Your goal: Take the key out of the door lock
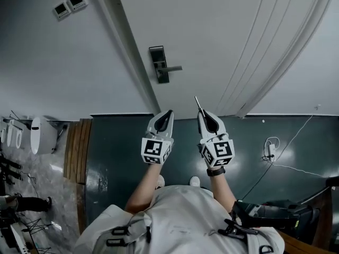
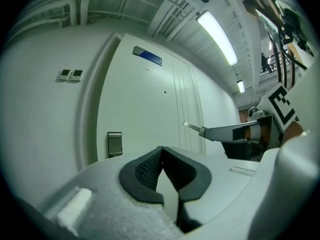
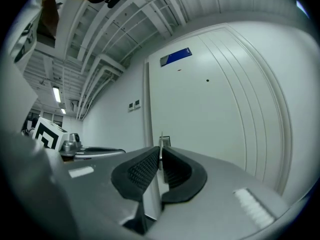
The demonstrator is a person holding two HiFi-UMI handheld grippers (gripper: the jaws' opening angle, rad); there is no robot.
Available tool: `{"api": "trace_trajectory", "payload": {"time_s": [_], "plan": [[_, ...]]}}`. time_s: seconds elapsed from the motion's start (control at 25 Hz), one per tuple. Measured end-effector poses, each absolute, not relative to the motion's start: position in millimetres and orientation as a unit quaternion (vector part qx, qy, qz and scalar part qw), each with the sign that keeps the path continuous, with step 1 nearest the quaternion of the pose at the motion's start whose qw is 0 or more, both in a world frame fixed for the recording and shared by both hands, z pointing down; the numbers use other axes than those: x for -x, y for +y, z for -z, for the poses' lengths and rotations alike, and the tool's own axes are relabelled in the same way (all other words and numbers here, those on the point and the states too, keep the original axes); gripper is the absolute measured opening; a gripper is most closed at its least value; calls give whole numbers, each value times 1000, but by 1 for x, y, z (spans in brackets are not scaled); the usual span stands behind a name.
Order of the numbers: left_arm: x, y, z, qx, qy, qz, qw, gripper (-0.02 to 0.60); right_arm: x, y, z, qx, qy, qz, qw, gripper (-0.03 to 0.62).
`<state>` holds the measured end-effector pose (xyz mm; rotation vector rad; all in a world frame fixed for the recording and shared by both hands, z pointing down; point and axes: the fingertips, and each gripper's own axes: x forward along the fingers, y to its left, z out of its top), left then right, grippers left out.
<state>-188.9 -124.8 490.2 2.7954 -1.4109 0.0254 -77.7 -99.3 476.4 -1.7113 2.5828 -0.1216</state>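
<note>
The dark lock plate with its lever handle (image 1: 159, 63) sits on the white door (image 1: 222, 30), well away from both grippers. My right gripper (image 1: 203, 113) is shut on a thin metal key (image 1: 197, 103), whose blade sticks out past the fingertips toward the door. In the right gripper view the key (image 3: 160, 144) stands upright between the pads, with the lock plate (image 3: 166, 141) just behind it. My left gripper (image 1: 169, 112) is beside it, shut with nothing between its pads. The left gripper view shows the lock plate (image 2: 114, 144) and the key (image 2: 192, 126) held out at the right.
Two wall switches (image 1: 70, 4) sit left of the door frame. A white cable with a plug (image 1: 270, 148) lies on the dark floor at the right. A wooden strip (image 1: 77, 147) and a white bin (image 1: 42, 135) are at the left. A blue sign (image 2: 148, 57) is high on the door.
</note>
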Motion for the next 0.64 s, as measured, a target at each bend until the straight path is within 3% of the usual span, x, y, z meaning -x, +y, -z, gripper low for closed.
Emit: {"api": "trace_trajectory", "payload": {"time_s": [0.44,0.64], "plan": [[273,-125,-506,-887,-459,-10,38,2,152,-113,-498,546,832,95,14,28],[299,-130,-494,-893,-449,4,21,2,189,-121,-490,542,837,79,12,27]]}}
